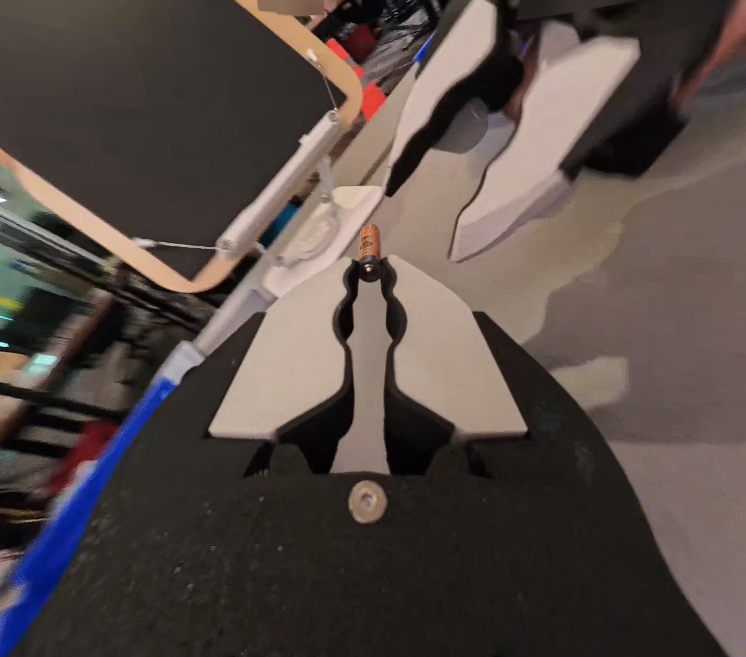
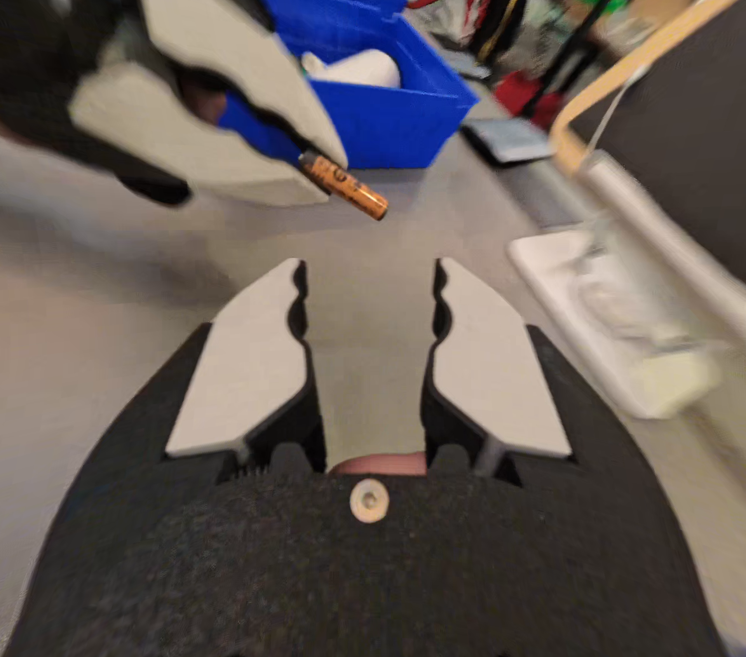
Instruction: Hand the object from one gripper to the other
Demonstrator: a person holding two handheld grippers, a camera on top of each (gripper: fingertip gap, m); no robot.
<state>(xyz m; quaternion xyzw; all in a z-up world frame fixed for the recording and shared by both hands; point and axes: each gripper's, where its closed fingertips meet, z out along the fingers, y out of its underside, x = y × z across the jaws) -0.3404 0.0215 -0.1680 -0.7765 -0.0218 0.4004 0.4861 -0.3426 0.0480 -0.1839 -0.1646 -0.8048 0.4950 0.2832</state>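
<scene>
My left claw [image 1: 369,266] pinches the battery [image 1: 369,248] by one end at its very tips, the copper end sticking out past them, held above the grey worktop [image 1: 605,314]. My right claw [image 2: 369,266] is spread wide with nothing in it, close to the battery but not touching it. In the right wrist view a blue bin [image 2: 387,104] sits behind the battery, and a white tray [image 2: 605,335] lies to its right.
</scene>
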